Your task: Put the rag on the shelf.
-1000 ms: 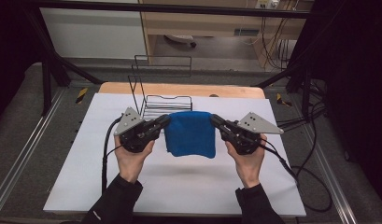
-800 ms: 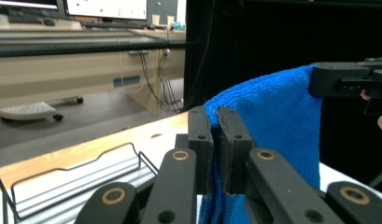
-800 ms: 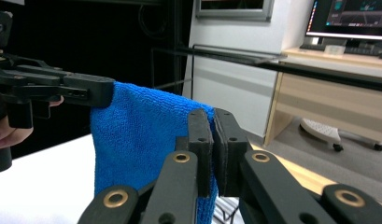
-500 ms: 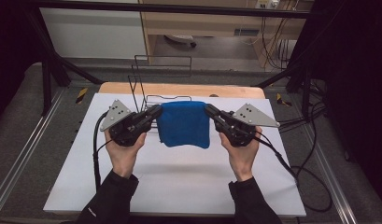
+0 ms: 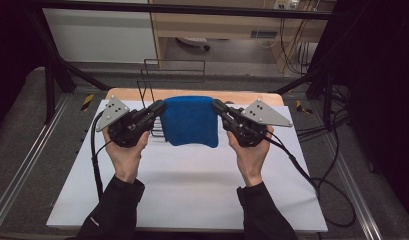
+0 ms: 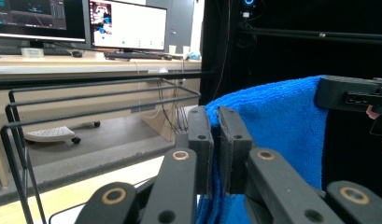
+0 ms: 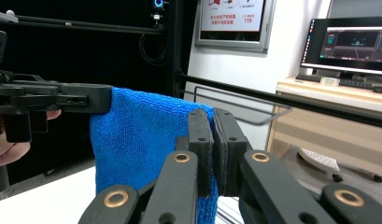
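Below me, the white table (image 5: pixel 192 195) spans the scene, a black wire rack (image 5: pixel 157 75) at its far edge. Above it hangs my blue towel (image 5: pixel 189 121), stretched between both tools: left gripper (image 5: pixel 158 107) clamps its left edge, right gripper (image 5: pixel 218 106) its right edge.

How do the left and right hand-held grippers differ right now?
The left hand-held gripper pinches the blue towel's left top corner, the right hand-held gripper its right. The left one's grey plate points out to the left, the right one's to the right. Both are shut on the towel, holding it lifted above the table.
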Demonstrator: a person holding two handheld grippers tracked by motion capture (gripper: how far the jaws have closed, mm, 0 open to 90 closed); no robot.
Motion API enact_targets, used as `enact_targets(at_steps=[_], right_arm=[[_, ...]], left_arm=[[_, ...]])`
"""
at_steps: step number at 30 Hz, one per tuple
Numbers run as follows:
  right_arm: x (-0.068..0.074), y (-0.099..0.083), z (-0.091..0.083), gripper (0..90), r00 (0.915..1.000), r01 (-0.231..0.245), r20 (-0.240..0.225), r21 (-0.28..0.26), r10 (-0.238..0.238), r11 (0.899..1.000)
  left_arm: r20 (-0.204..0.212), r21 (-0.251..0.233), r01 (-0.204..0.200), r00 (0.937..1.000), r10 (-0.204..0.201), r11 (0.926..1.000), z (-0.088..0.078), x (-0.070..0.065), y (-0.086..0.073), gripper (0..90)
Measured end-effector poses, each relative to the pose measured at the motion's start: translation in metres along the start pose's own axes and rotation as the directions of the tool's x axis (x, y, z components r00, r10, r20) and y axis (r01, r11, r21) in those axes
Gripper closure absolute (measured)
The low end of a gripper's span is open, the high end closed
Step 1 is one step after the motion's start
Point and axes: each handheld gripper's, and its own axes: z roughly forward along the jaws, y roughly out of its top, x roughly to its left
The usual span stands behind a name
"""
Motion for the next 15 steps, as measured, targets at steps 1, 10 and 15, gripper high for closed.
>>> enact_targets(at_steps=[1, 10, 15], right_arm=[[0.000, 0.002, 0.001, 87.3, 1.0000, 0.004, 0.000, -0.004, -0.004, 1.000], [0.001, 0.020, 0.015, 87.3, 0.9998, 0.019, 0.007, -0.029, -0.019, 0.999], [0.001, 0.026, 0.022, 87.4, 0.9998, 0.021, 0.008, -0.040, -0.020, 0.999]], left_arm=[[-0.002, -0.010, 0.005, 1.0000, -0.005, 0.9999, 0.000, 0.002, 0.003, 84.6], [-0.017, -0.052, 0.012, 0.9998, -0.013, 0.9986, 0.001, 0.013, 0.016, 84.6], [-0.029, -0.065, 0.011, 0.9995, -0.013, 0.9978, 0.002, 0.019, 0.023, 84.6]])
